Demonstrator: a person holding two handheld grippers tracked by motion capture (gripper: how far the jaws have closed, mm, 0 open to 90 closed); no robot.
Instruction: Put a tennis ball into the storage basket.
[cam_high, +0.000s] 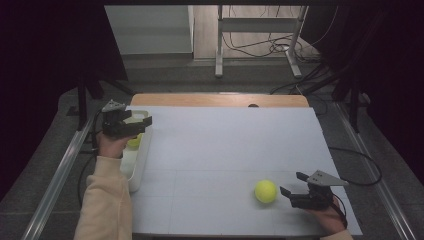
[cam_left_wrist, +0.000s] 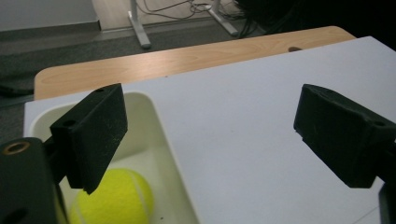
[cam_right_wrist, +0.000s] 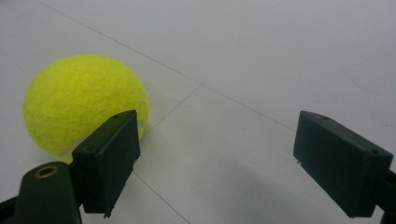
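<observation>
Right tongs (cam_high: 295, 187) sit low at the near right corner of the white tabletop (cam_high: 225, 145), held in the person's right hand (cam_high: 330, 215). Jaws stand wide, nothing between them. One yellow tennis ball (cam_high: 265, 191) rests on the tabletop just beside the tips, to their left in the high view; in the right gripper view this ball (cam_right_wrist: 84, 105) lies beyond the left jaw, outside the gap, contact not discernible.

Left tongs (cam_high: 137, 122) hover over the white bin (cam_high: 140, 165) at the left edge of the tabletop, held in the left hand (cam_high: 112, 145), cream sleeve (cam_high: 102, 200) behind. Jaws wide, empty. Second tennis ball (cam_left_wrist: 112, 198) lies inside the bin (cam_left_wrist: 163, 140), below the left jaw and free of both pads.
</observation>
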